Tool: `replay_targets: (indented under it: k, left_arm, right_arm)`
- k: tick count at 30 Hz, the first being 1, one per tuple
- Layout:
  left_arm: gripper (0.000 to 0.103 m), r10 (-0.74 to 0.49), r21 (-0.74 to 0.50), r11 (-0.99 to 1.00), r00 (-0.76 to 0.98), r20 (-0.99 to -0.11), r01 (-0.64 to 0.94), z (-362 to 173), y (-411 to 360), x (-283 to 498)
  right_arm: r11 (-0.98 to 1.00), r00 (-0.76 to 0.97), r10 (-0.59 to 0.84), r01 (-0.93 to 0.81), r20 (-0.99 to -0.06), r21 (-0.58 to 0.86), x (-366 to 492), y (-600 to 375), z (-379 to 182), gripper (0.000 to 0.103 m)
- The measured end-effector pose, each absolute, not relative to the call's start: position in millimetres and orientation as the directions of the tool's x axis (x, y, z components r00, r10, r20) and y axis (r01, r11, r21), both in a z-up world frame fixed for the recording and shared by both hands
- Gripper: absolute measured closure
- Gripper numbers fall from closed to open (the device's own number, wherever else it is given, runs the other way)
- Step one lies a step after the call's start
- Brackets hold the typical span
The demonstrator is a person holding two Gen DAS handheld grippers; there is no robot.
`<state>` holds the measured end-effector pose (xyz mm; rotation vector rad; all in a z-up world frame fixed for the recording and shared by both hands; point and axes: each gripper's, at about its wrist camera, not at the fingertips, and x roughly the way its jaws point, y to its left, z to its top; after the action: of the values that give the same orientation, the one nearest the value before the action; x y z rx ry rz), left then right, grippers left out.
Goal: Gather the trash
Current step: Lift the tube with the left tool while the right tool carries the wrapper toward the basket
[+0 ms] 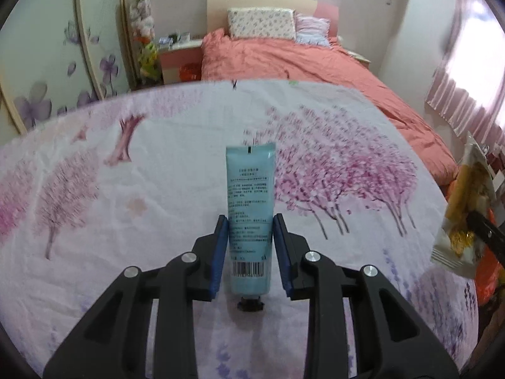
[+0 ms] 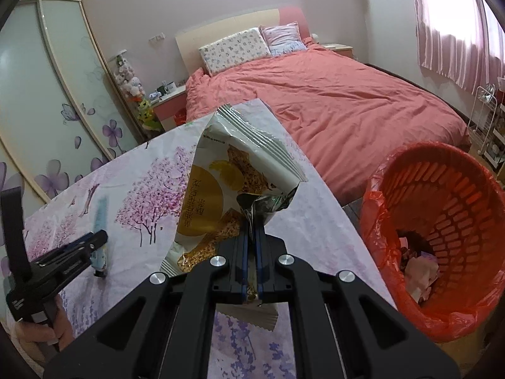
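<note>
A pale blue cosmetic tube (image 1: 249, 183) with a black cap stands between the blue pads of my left gripper (image 1: 249, 221), which is shut on its lower half above the flowered tablecloth (image 1: 110, 208). The right wrist view shows the same tube (image 2: 100, 214) and left gripper (image 2: 94, 243) at the far left. My right gripper (image 2: 251, 237) is shut on a torn white and yellow snack wrapper (image 2: 221, 170), held up over the table's right part. That wrapper (image 1: 467, 195) also hangs at the right edge of the left wrist view.
A red slatted trash basket (image 2: 457, 195) with a red liner stands off the table's right edge, with crumpled paper in its bottom. Beyond the table lies a bed with a salmon cover (image 2: 331, 101). A sliding wardrobe (image 2: 47, 94) is on the left. A wire rack (image 2: 486, 126) stands far right.
</note>
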<state>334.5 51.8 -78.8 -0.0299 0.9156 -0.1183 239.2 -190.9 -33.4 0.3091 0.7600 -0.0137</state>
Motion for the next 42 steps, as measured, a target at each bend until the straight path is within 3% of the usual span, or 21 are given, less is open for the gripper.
replay_targets:
  k: [5, 7, 11, 14, 16, 21, 30, 42]
  left_arm:
    - [0.071, -0.123, -0.091, 0.992, 0.592, -0.796, 0.085, -90, 63, 326]
    - [0.052, -0.12, -0.089, 0.993, 0.596, -0.794, 0.081, -90, 66, 318]
    - [0.051, -0.121, -0.087, 0.993, 0.604, -0.788, 0.085, -88, 65, 302]
    - [0.06, -0.092, -0.046, 0.995, 0.603, -0.793, 0.09, -92, 59, 297]
    - [0.076, -0.068, -0.015, 0.996, 0.617, -0.784, 0.091, -92, 55, 295]
    - [0.077, -0.081, -0.041, 0.996, 0.628, -0.774, 0.079, -87, 58, 292]
    - [0.077, -0.111, -0.034, 0.992, 0.729, -0.675, 0.12, -18, 49, 269]
    - [0.077, -0.231, -0.061, 0.968, 0.767, -0.599, 0.244, 44, -11, 237]
  right_arm:
    - [0.957, 0.711, 0.106, 0.116, -0.695, 0.264, 241, -187, -41, 0.099]
    - [0.957, 0.707, 0.11, 0.115, -0.699, 0.267, 240, -185, -43, 0.099]
    - [0.956, 0.699, 0.12, 0.11, -0.706, 0.271, 240, -182, -45, 0.099]
    - [0.957, 0.697, 0.125, 0.102, -0.706, 0.271, 239, -180, -43, 0.099]
    - [0.957, 0.698, 0.126, 0.1, -0.705, 0.271, 237, -180, -42, 0.099]
    - [0.956, 0.714, 0.127, 0.097, -0.689, 0.276, 231, -183, -30, 0.099]
    - [0.949, 0.782, 0.128, 0.081, -0.61, 0.303, 213, -194, 10, 0.099]
    - [0.955, 0.847, 0.079, 0.087, -0.525, 0.285, 173, -237, 43, 0.099]
